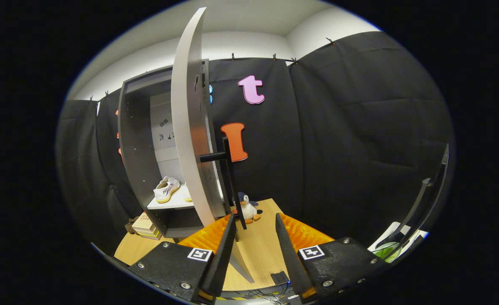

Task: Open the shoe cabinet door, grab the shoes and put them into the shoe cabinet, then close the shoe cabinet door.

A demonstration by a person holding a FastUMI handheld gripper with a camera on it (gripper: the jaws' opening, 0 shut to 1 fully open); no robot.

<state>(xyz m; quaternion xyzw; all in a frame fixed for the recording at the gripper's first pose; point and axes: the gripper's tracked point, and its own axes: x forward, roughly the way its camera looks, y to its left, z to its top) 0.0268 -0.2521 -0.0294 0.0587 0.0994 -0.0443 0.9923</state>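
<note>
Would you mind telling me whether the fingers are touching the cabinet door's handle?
Cannot tell. In the gripper view the open fingers sit near the handle of the swung-open door, with one fingertip overlapping its lower end.

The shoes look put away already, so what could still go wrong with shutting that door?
The claw is open with the door edge just ahead of it; pushing there instead of at the handle could make it slip off. The shoe sits near the shelf front, so the door might catch it. A toy penguin stands close by.
</note>
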